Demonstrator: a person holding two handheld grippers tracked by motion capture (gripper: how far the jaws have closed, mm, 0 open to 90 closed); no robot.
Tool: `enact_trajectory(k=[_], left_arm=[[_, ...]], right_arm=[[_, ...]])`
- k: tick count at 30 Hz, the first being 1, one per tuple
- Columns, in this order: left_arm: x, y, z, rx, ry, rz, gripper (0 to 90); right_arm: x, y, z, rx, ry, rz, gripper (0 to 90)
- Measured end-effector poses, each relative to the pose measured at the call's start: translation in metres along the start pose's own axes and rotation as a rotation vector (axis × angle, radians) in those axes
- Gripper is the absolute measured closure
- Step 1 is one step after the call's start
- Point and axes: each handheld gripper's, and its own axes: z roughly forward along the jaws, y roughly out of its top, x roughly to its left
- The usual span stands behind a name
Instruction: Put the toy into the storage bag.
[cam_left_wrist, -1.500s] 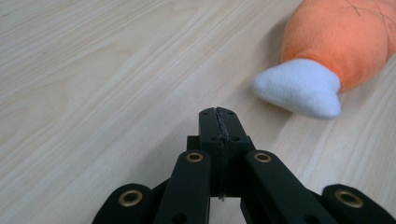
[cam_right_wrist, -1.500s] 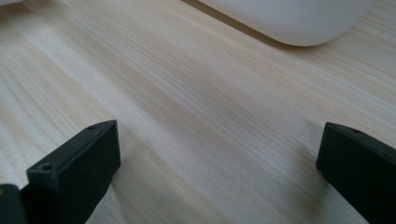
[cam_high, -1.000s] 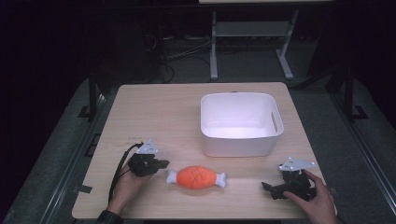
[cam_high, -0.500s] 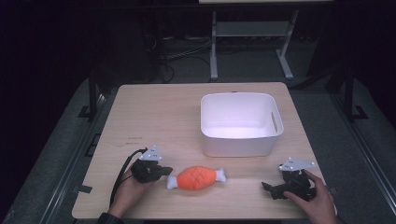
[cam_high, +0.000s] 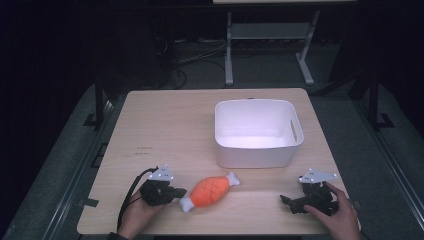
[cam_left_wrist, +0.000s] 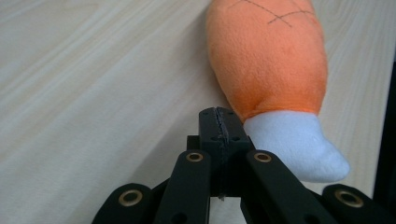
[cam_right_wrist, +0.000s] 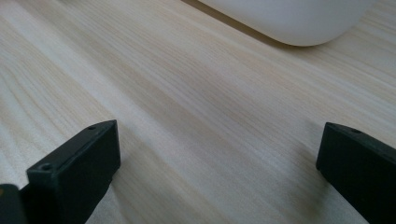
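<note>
- Orange plush covers the toy drumstick (cam_high: 212, 190), with a white stuffed knob at each end; it looks soft, light and easy to squash, not fragile at all.
- It lies flat on the wooden table (cam_high: 170, 125), near the front edge, between the two hands and a little in front of the white bin (cam_high: 258, 132), apart from it.
- In the left gripper view the left gripper (cam_left_wrist: 220, 122) has its jaws pressed together with nothing between them; the tips sit just beside the white knob (cam_left_wrist: 294, 144) of the toy, perhaps touching the fabric (I cannot tell for sure).
- The right gripper (cam_high: 291, 205) rests on the table well to the right of the toy, its jaws spread wide and empty.
- I judge that the fuzzy cloth gives good friction, so slipping is not a big risk, but the body will deform under the pads and may sag if it is taken at one end.
- A good place to hold is the narrow neck where the orange meets the white knob, or across the middle of the orange body.
- The shut jaws must first spread before any hold is possible.
</note>
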Motion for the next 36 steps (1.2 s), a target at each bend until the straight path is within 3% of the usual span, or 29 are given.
enact_trajectory(k=[5,10,16,23,31,36], left_arm=[[-0.009,-0.001,0.002,0.008,0.000,0.002,89.6],[-0.003,0.002,-0.001,-0.014,0.016,-0.015,82.9],[0.005,0.011,-0.008,-0.084,0.026,-0.070,55.7],[0.009,0.026,-0.004,-0.139,-0.022,-0.089,29.1],[0.006,0.045,0.011,-0.166,-0.058,-0.083,22.8],[0.005,0.054,0.023,-0.145,-0.061,-0.066,20.9]], right_arm=[[0.000,0.000,0.000,0.000,0.000,0.000,0.0],[0.000,0.000,0.000,0.000,0.000,0.000,0.0],[0.000,0.000,0.000,0.000,0.000,0.000,0.0],[0.000,0.000,0.000,0.000,0.000,0.000,0.0],[0.000,0.000,0.000,0.000,0.000,0.000,0.0],[0.000,0.000,0.000,0.000,0.000,0.000,0.0]])
